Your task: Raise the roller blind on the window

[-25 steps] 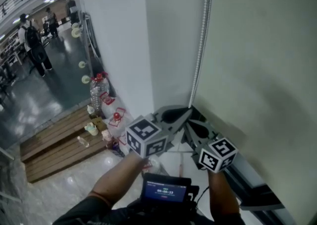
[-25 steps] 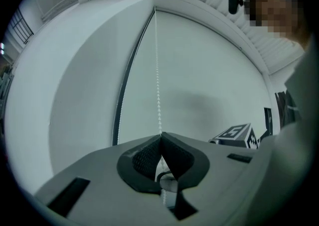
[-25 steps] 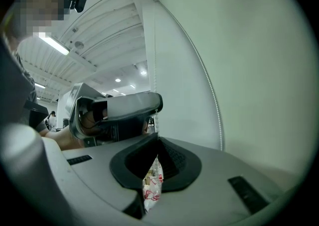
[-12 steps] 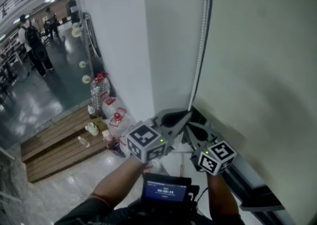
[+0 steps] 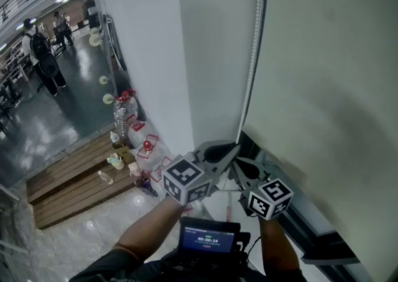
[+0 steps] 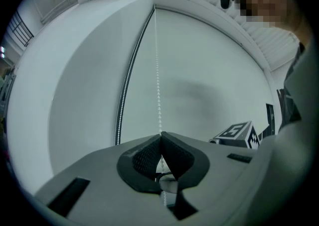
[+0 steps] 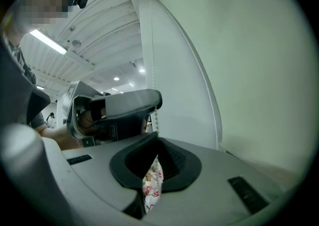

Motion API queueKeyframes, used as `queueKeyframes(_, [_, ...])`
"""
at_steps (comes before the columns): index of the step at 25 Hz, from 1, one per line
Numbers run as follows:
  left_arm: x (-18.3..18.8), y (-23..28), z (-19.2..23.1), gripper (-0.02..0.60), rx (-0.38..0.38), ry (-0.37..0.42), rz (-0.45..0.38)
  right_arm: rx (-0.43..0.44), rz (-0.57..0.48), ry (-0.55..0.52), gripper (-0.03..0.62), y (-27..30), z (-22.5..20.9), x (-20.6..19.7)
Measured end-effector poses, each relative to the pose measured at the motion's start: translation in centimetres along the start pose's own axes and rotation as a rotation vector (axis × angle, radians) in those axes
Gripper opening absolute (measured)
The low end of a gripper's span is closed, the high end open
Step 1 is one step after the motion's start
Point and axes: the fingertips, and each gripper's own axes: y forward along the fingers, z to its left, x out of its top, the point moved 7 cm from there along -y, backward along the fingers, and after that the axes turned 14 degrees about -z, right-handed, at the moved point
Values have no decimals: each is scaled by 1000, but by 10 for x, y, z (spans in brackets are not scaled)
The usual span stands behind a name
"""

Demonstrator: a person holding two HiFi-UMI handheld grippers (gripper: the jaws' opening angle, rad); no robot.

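Observation:
The pale roller blind (image 5: 323,88) hangs over the window at the right of the head view. Its white bead chain (image 5: 251,69) runs down along the blind's left edge. My left gripper (image 5: 234,146) is shut on the chain (image 6: 158,85), which rises straight from its closed tips (image 6: 160,134). Just below it, my right gripper (image 5: 239,164) is shut on the same chain (image 7: 155,119), which drops from the left gripper (image 7: 119,110) into its closed tips (image 7: 157,138). Both grippers point level at the blind.
A white wall column (image 5: 143,57) stands left of the blind. A dark window frame and sill (image 5: 311,237) run below the blind's bottom edge. Far below lie water bottles (image 5: 124,110), a wooden platform (image 5: 68,181) and people (image 5: 40,51). A small screen (image 5: 208,237) hangs at my chest.
Both grippers have sunk a little together, still shut on the bead chain. Their spacing has not changed.

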Motion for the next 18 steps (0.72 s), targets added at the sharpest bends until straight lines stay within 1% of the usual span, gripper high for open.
queueKeyframes(2, [-3, 0, -1, -2, 5, 1, 1, 7, 7, -4, 2, 0, -1, -4])
queueKeyframes(6, [-5, 0, -2, -2, 20, 1, 2, -4, 34, -7, 2, -1, -1, -11])
queueKeyframes(9, [-13, -1, 0, -2, 26, -12, 21, -8, 43, -6, 2, -2, -3, -20])
queueKeyframes(12, [-25, -3, 0, -2, 34, -15, 43, -23, 63, 6, 2, -3, -5, -29])
queueKeyframes(18, [-45, -11, 0, -2, 44, -19, 82, -29, 99, 35, 2, -7, -6, -46])
